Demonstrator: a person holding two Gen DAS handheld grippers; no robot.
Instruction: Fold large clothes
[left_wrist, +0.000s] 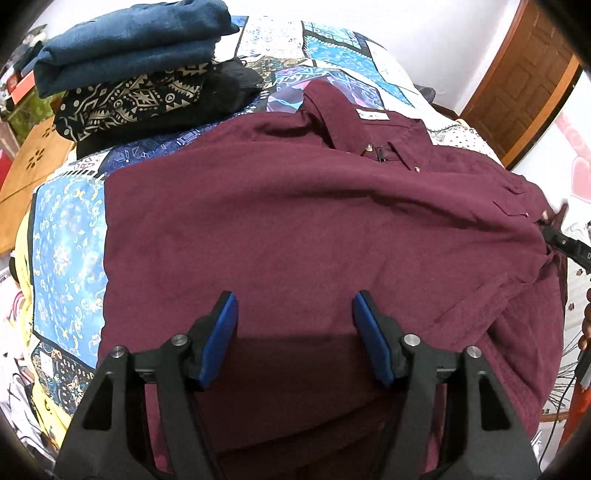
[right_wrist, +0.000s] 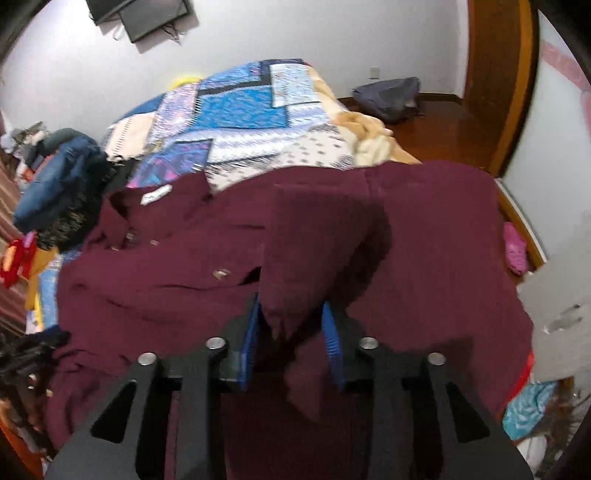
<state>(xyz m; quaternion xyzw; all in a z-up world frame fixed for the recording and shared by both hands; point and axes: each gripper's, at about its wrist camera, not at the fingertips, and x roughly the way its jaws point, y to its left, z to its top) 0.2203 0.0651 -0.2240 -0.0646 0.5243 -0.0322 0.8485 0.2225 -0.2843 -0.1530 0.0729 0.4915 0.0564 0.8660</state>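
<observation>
Left gripper (left_wrist: 294, 308) hovers with its jaws spread and nothing between them over the maroon shirt (left_wrist: 295, 221), which lies flat on the patchwork quilt (left_wrist: 62, 229), collar at the far end, long axis running away from the fingers

Right gripper (right_wrist: 291, 325), the nearer one to the work, pinches a lifted fold of the maroon shirt (right_wrist: 166, 280); I judge that fold gets carried leftward across the body

2 wrist fisheyes, both close over the bed

The left wrist view looks forward and down past its own fingers; the right wrist view does likewise, from the other side, blurrier. Both share the maroon shirt (left_wrist: 295, 221) (right_wrist: 424, 240) and patchwork quilt (left_wrist: 62, 221) (right_wrist: 251, 107).
</observation>
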